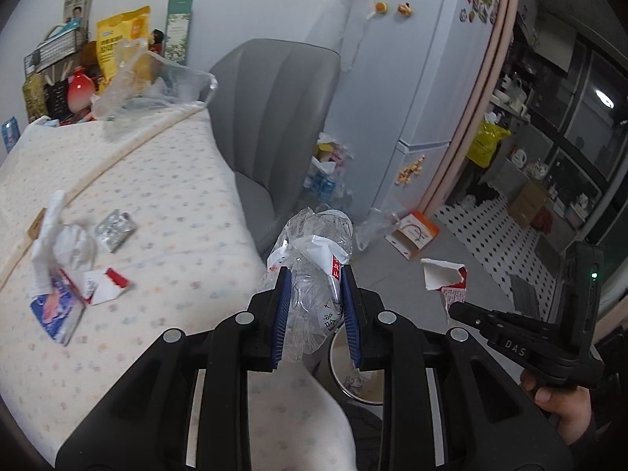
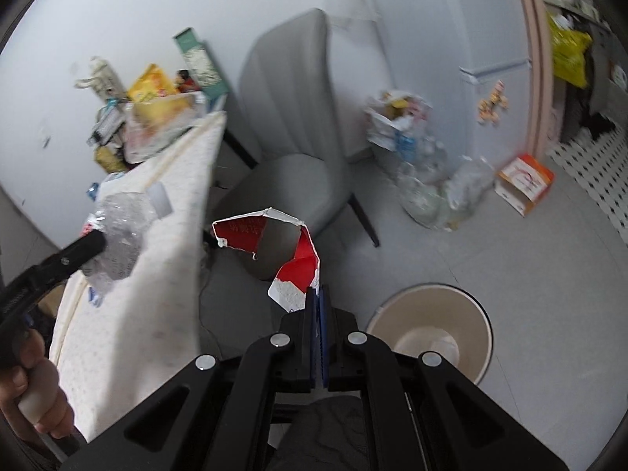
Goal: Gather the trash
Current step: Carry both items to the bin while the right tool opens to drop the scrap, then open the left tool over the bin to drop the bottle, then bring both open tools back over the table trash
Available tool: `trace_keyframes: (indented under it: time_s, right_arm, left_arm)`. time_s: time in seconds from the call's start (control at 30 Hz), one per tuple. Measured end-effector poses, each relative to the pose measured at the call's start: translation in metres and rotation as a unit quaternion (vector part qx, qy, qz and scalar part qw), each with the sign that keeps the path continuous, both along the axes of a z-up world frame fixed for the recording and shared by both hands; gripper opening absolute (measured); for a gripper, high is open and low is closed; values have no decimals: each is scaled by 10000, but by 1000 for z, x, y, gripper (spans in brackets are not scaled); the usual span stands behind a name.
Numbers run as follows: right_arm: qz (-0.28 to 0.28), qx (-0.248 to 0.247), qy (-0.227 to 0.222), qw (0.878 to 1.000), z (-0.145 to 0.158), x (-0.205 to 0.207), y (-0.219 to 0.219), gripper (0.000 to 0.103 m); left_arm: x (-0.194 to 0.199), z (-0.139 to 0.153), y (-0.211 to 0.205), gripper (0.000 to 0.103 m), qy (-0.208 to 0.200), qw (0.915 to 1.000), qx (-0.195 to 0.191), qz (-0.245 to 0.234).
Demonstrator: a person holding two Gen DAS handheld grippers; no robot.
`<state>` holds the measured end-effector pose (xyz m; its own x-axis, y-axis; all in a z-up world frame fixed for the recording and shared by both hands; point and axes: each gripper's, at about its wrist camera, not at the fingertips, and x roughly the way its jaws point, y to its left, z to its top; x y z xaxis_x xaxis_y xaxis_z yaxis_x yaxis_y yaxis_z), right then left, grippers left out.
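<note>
Trash in both grippers, bin below. Crumpled clear plastic bottle with torn white-and-red label [image 1: 314,274] pinched between the blue pads of the left gripper [image 1: 316,306], jaws narrowed onto it, centre of the left wrist view. Torn red-and-white paper carton piece [image 2: 274,251] clamped by its lower edge in the right gripper [image 2: 317,314], jaws fully closed on the thin card, centre of the right wrist view.

Round beige waste bin [image 2: 431,337] on the grey floor, lower right of the right wrist view, open top, a bit of crumpled paper at the bottom. Same bin partly visible under the left gripper's fingers in the left wrist view.

Judged step: carrying both pieces over to the bin for the drop.

To do it well:
- bring each gripper squarely over the bin mouth before letting go; carton piece is light and flat, likely to drift sideways, so release low.
- bottle is springy and bulky; open wide enough that it falls clear of the pads.
- keep the two grippers from crowding each other above the rim.

More left on the dotted cream tablecloth [image 1: 157,196], left of the left wrist view: silver blister pack [image 1: 115,229], white crumpled tissue [image 1: 62,235], another torn red-and-white scrap [image 1: 104,284].
</note>
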<state>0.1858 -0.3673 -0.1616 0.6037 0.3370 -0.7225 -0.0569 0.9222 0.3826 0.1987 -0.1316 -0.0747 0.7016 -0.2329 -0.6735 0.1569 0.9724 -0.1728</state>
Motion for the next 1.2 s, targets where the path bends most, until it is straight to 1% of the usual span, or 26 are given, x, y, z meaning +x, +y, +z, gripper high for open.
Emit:
trace_keyframes:
  time_s: [0.03, 0.07, 0.2, 0.23, 0.27, 0.3, 0.33, 0.4, 0.5, 0.63, 0.73, 0.8, 0.83, 0.87, 0.9, 0.93, 0.97, 1.0, 1.13, 1.2]
  right_arm:
    - [-79, -9, 74, 9999, -7, 1, -7, 3]
    - [-142, -15, 138, 9998, -13, 3, -11, 6]
    - [-413, 23, 483, 9980, -44, 10, -36, 7]
    - [-465, 56, 558, 9973, -51, 11, -40, 19]
    - [-561, 87, 635, 9964, -60, 11, -47, 47]
    - [-694, 37, 634, 9956, -65, 10, -54, 54]
    - [-752, 2, 645, 9951, -69, 9, -60, 53]
    - [-793, 109, 706, 9943, -75, 4, -70, 52]
    - [-869, 106, 666, 9939, -73, -5, -83, 52]
    - [-1007, 114, 533, 9934, -59, -17, -102, 53]
    - [-1158, 63, 417, 9924, -46, -28, -119, 56]
    - [-1257, 65, 342, 9915, -38, -35, -129, 56]
    - [-1318, 67, 294, 9908, -33, -39, -135, 56]
    - [-1371, 65, 249, 9902, -29, -43, -140, 57]
    - [-1407, 67, 216, 9898, -26, -46, -144, 57]
    - [-1440, 69, 183, 9894, -23, -49, -147, 57]
    - [-1458, 73, 148, 9892, -20, -51, -149, 58]
    - [-1466, 78, 127, 9891, -18, -52, -150, 58]
    - [-1410, 112, 59, 9899, -14, -53, -144, 60]
    - [-1357, 153, 24, 9906, -11, -53, -136, 67]
  left_arm:
    - [2, -1, -5, 25, 19, 10000, 10, -26]
    - [4, -4, -10, 25, 60, 10000, 18, -71]
    - [11, -13, -28, 25, 194, 9995, 55, -227]
    - [12, -16, -32, 25, 223, 9994, 65, -266]
    - [13, -18, -36, 25, 254, 9992, 83, -314]
    - [13, -20, -40, 25, 273, 9990, 96, -350]
    - [14, -22, -45, 25, 299, 9987, 116, -392]
    - [15, -25, -52, 25, 342, 9983, 138, -454]
    - [16, -31, -65, 25, 429, 9973, 157, -578]
    - [19, -39, -87, 25, 541, 9954, 146, -782]
    - [22, -44, -104, 25, 632, 9934, 114, -954]
    - [25, -49, -121, 26, 763, 9903, 28, -1162]
    - [26, -51, -128, 35, 806, 9892, 20, -1220]
    - [27, -53, -135, 49, 850, 9889, 82, -1213]
    - [27, -54, -138, 77, 828, 9895, 88, -1178]
    - [25, -52, -139, 83, 724, 9909, 44, -1131]
    - [23, -49, -137, 84, 590, 9929, 60, -1034]
    - [21, -47, -136, 88, 542, 9937, 113, -973]
    - [19, -38, -123, 95, 471, 9948, 167, -885]
    - [15, -30, -107, 97, 378, 9961, 182, -771]
